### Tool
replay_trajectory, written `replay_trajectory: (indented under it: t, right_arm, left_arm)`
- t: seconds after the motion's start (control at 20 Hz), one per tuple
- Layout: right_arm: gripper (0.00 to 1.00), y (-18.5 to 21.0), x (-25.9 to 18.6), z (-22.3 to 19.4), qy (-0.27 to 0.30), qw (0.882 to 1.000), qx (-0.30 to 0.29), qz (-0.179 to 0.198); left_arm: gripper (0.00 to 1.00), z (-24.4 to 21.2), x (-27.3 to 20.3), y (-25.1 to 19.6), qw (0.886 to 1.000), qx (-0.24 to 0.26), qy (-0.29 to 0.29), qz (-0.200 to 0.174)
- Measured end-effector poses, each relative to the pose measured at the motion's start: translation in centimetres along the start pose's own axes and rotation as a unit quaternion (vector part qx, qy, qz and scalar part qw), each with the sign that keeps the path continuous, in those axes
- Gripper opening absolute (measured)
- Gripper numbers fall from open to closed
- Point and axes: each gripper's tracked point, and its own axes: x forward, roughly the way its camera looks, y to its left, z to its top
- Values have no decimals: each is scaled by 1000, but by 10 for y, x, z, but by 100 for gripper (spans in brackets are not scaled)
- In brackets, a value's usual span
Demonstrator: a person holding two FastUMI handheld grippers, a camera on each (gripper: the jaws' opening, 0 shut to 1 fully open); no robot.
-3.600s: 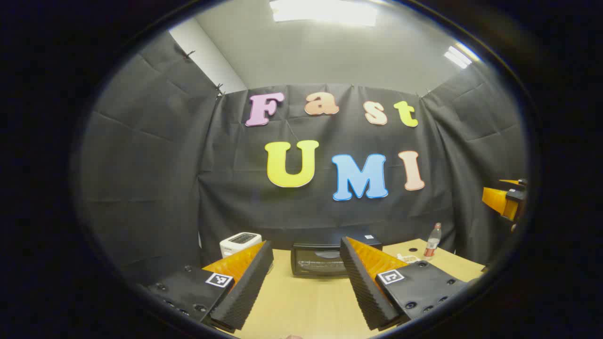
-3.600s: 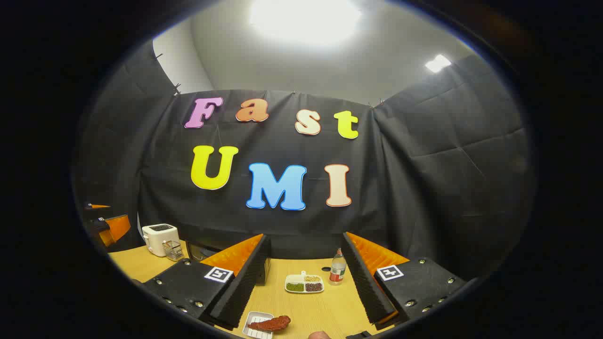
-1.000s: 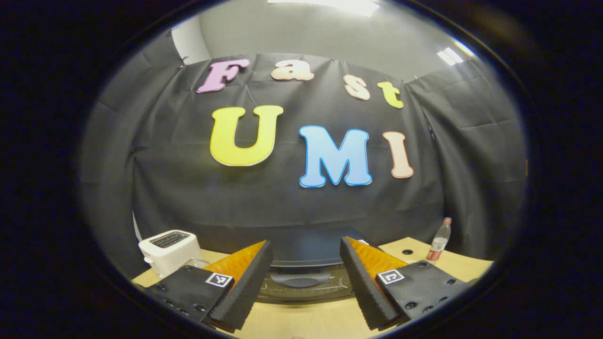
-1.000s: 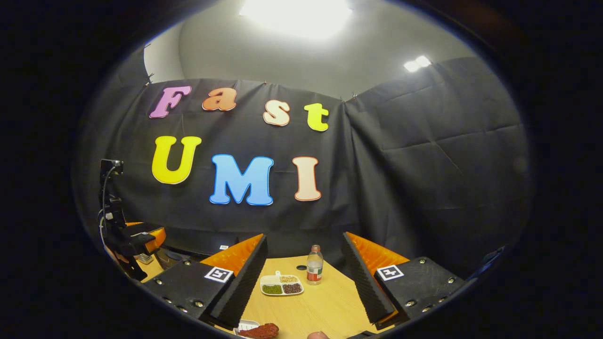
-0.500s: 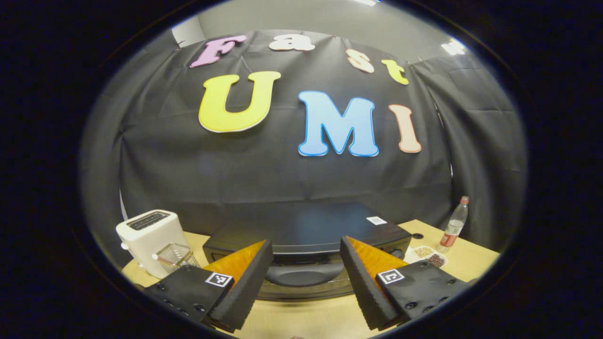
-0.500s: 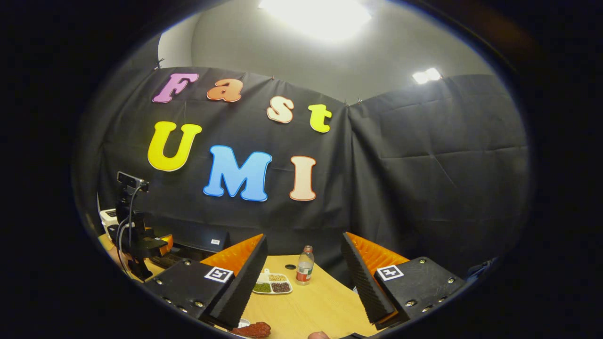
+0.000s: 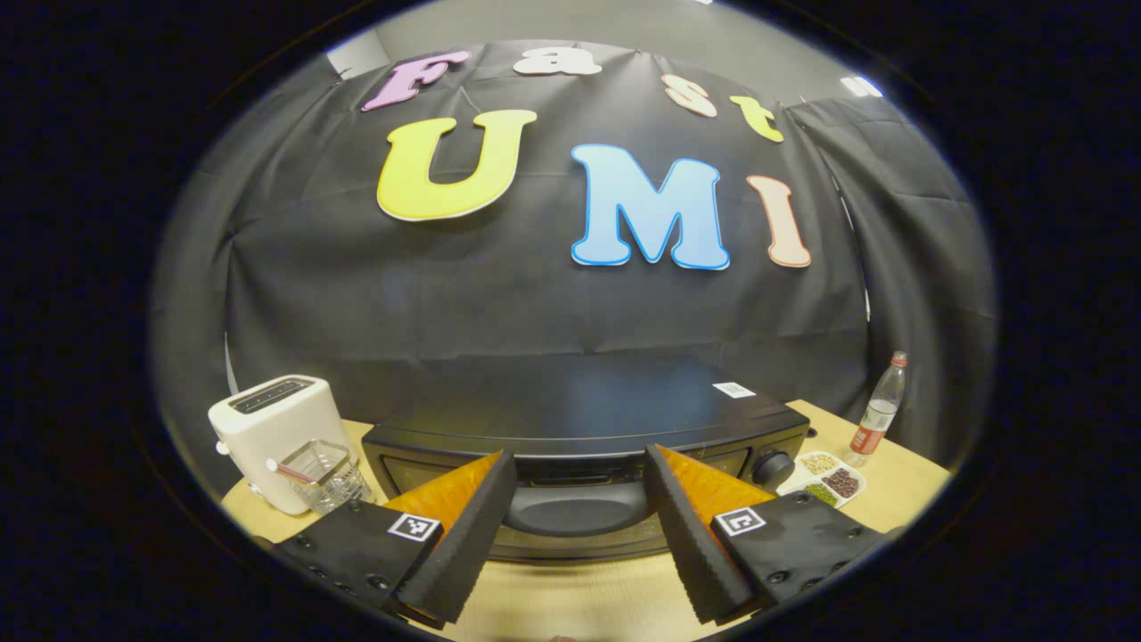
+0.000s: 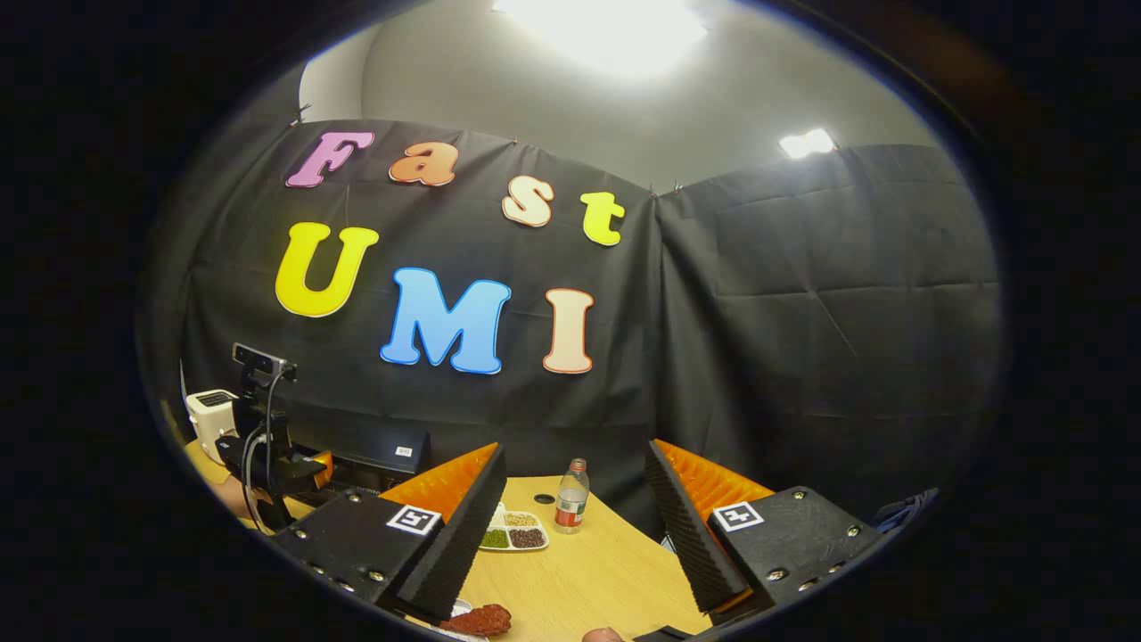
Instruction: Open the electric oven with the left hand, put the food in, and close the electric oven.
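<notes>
The black electric oven (image 7: 579,401) stands shut right in front of my left gripper (image 7: 578,459). That gripper is open, and the door's curved handle (image 7: 575,515) lies just ahead between its two fingers, untouched. In the right gripper view, the oven (image 8: 379,455) sits at the far left behind the left gripper (image 8: 285,468). The food, a dark red piece (image 8: 477,620), lies on a small white tray at the bottom edge, below my right gripper (image 8: 575,453). The right gripper hangs open above the table with nothing in it.
A white toaster (image 7: 267,432) and a glass container (image 7: 325,473) stand left of the oven. A divided dish of beans (image 7: 824,477) and a bottle (image 7: 878,410) sit to its right on the wooden table (image 8: 606,571). Black cloth walls close the booth.
My left gripper has moved in close to the oven and dipped, so the handle now sits between its open fingers. The right gripper view has swung slightly; that gripper stays open.
</notes>
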Motion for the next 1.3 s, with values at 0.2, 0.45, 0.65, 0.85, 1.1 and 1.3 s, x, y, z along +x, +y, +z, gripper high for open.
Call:
replay_trajectory:
  t: [0.2,0.45,0.65,0.85,1.1,1.3]
  right_arm:
    - [95,3,-1,1,-1,1000,1,10]
    - [95,-2,-4,0,-2,1000,-1,19]
    - [95,-8,-3,-1,2,1000,9,22]
    - [95,-10,-3,0,0,999,14,30]
    - [95,-8,-7,-7,4,999,8,41]
    - [95,-9,-7,-9,7,999,7,47]
  left_arm:
    - [96,-5,-9,-2,1000,11,-3,10]
    - [100,-12,-31,-4,1000,15,-6,14]
    - [100,-23,-49,-6,1000,15,5,18]
    - [100,-37,-66,-8,999,22,17,21]
    - [96,-55,-82,-11,999,24,34,21]
    - [95,-72,-91,-12,998,25,50,24]
